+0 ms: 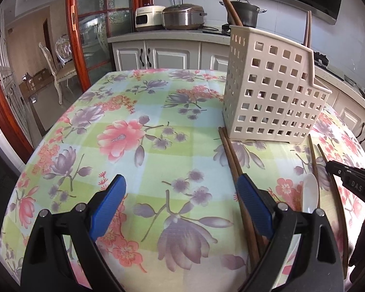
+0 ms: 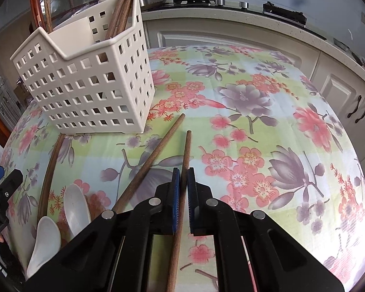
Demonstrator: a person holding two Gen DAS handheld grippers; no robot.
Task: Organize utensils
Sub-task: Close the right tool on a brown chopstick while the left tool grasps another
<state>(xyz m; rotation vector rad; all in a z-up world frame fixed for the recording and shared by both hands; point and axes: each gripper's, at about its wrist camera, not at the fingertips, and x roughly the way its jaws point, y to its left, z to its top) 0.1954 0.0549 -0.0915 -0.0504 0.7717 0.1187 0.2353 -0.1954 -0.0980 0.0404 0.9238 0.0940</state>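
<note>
A white perforated utensil holder (image 2: pixel 90 80) stands on the floral tablecloth (image 2: pixel 255 121) with several brown chopsticks upright in it. My right gripper (image 2: pixel 183 177) is shut on one brown chopstick (image 2: pixel 187 150), which runs between its blue pads and lies low over the cloth. A second chopstick (image 2: pixel 153 160) lies slanted just left of it. A third (image 2: pixel 50 168) lies further left beside two white spoons (image 2: pixel 76 209). In the left wrist view the holder (image 1: pixel 272 92) is ahead to the right. My left gripper (image 1: pixel 180 182) hangs open over bare cloth, with a pair of chopsticks (image 1: pixel 233 163) under its right finger.
Kitchen counter with white cabinets (image 1: pixel 158 56), rice cookers (image 1: pixel 182 17) and a pot on a stove (image 1: pixel 243 12) runs behind and to the right of the table. A glass door with a red frame (image 1: pixel 73 36) and a chair (image 1: pixel 58 68) are at the left.
</note>
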